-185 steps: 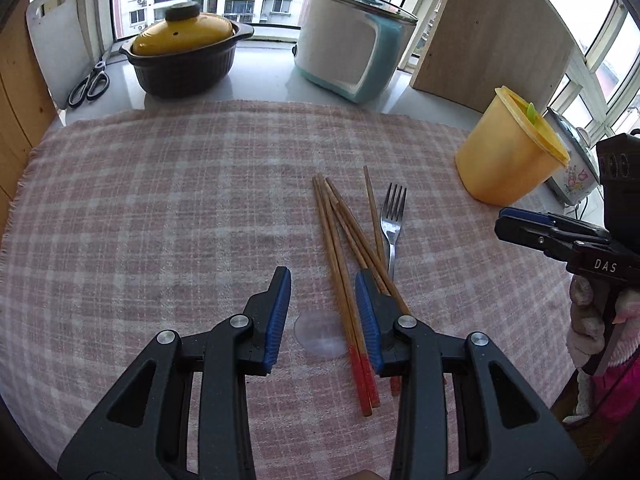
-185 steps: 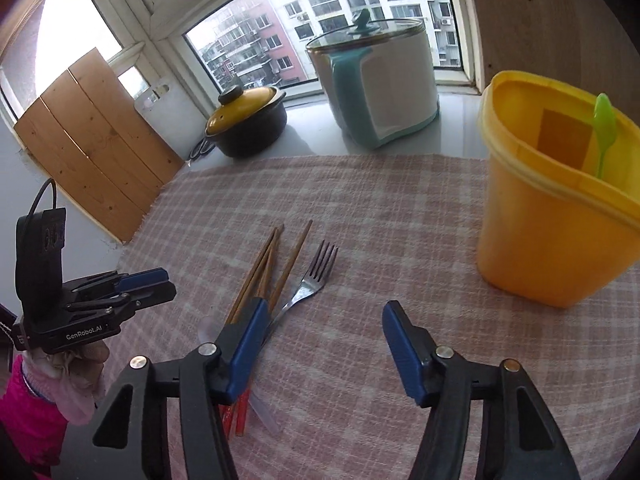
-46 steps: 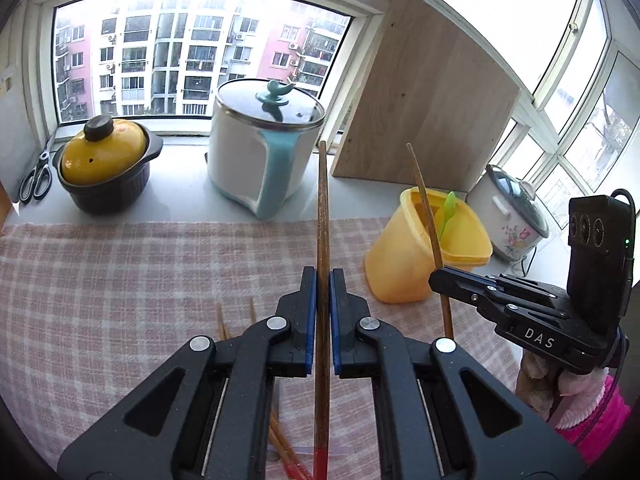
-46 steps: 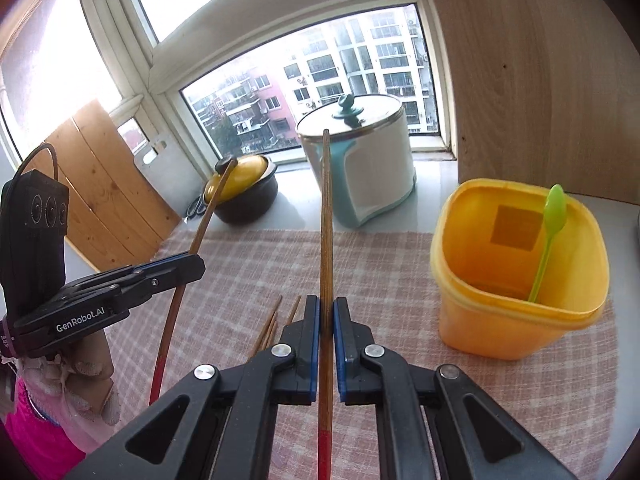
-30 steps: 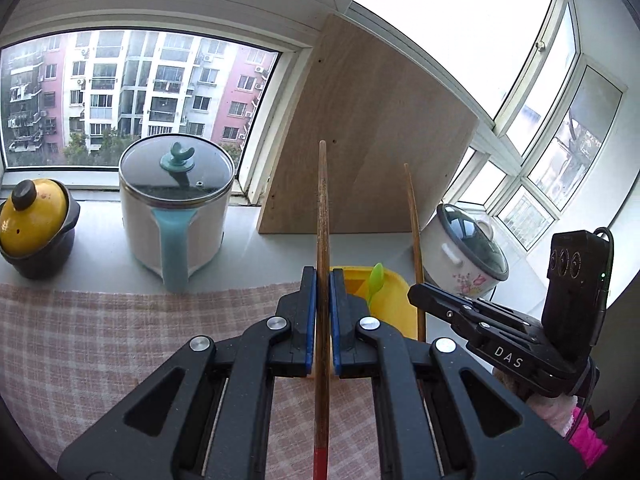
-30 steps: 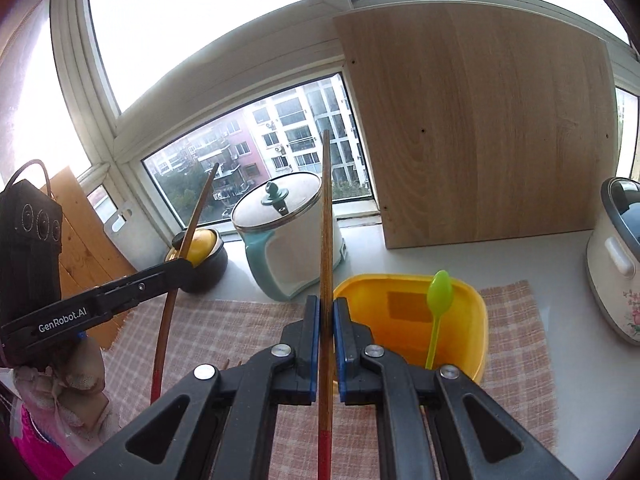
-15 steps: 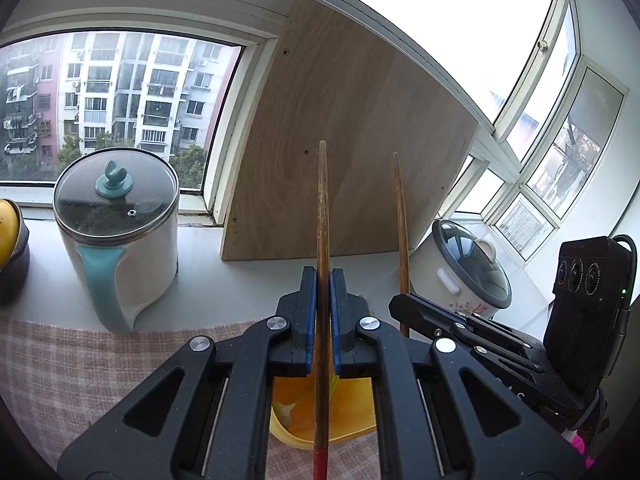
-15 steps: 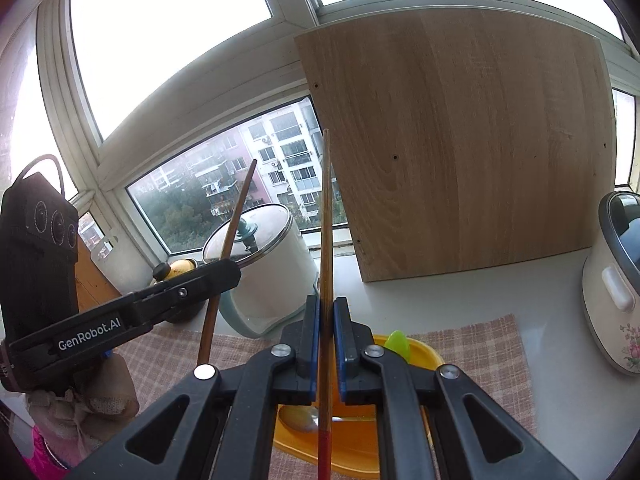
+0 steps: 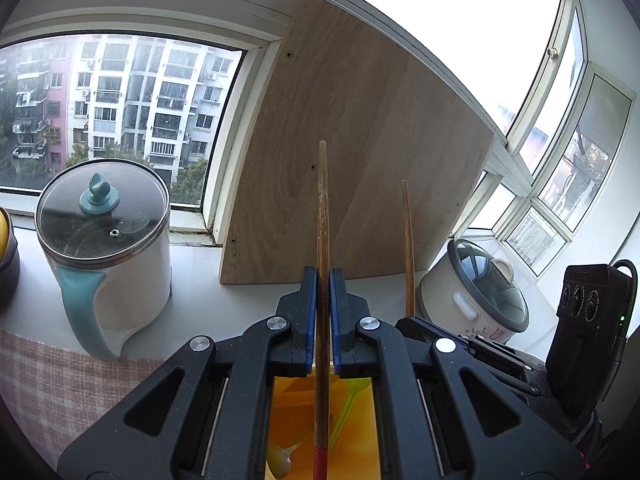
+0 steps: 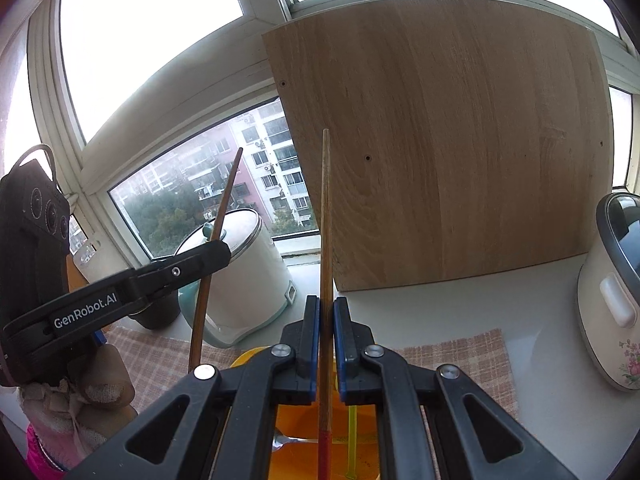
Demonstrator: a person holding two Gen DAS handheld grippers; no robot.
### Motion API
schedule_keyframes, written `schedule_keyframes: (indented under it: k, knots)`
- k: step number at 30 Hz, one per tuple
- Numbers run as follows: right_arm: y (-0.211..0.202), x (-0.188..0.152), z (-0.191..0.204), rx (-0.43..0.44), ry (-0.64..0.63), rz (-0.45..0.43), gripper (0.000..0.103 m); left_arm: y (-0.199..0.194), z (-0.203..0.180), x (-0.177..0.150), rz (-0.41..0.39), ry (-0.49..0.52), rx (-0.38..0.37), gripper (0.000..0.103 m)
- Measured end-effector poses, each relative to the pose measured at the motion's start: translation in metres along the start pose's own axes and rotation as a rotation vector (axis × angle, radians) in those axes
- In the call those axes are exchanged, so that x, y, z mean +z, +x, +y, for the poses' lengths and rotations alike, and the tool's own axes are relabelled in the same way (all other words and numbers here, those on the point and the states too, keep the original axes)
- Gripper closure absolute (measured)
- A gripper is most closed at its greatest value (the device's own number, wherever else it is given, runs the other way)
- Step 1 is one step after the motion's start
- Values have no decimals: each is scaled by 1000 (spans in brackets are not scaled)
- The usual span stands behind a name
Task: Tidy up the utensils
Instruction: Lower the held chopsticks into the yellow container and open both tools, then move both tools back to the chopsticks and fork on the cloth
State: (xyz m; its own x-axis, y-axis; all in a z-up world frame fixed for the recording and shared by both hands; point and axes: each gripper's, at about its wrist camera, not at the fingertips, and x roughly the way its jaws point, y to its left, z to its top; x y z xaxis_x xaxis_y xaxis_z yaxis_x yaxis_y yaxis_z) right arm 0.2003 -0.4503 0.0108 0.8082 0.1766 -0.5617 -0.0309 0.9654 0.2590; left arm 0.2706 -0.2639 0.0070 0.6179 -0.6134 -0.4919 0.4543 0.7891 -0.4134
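Clamping one upright chopstick [image 9: 322, 240] each, left tongs [image 9: 323, 304] and right tongs [image 10: 326, 332], over yellow container [image 9: 362, 432].

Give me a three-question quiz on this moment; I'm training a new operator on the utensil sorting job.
1. True or false: each claw is shut on one chopstick.
2. What sits directly below both claws? A) kettle B) yellow container C) rice cooker
3. Fill in: the lower tips of the held chopsticks are ____ in colour.

Key:
1. True: left claw grips the left chopstick; right claw grips the right chopstick.
2. B, the yellow container, with a green spoon inside.
3. Red.
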Motion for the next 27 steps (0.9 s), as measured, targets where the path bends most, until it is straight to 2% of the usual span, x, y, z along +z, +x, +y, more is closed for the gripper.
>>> schedule_keyframes:
  k: [5, 12, 14, 16, 19, 21, 25, 27]
  knots:
    - [10, -5, -3, 1, -18, 8, 99, 6, 4, -5, -9, -11, 10, 99]
    - [15, -12, -5, 16, -17, 28, 98, 10, 2, -15, 28, 3, 12, 99]
    - [14, -15, -6, 5, -14, 28, 93, 9, 1, -17, 38, 6, 14, 99]
    - [12, -17, -7, -5, -9, 28, 72, 7, -1, -19, 48, 12, 11, 99]
    - [7, -21, -8, -20, -3, 27, 69, 2, -2, -20, 60, 21, 12, 88]
    - [2, -23, -8, -28, 1, 27, 67, -3, -3, -21, 64, 27, 12, 87]
    - [-8, -30, -4, -54, 8, 20, 51, -16, -5, -23, 66, 44, 14, 87]
    - [-13, -33, -1, -64, 8, 21, 50, -24, -5, -23, 68, 45, 12, 87]
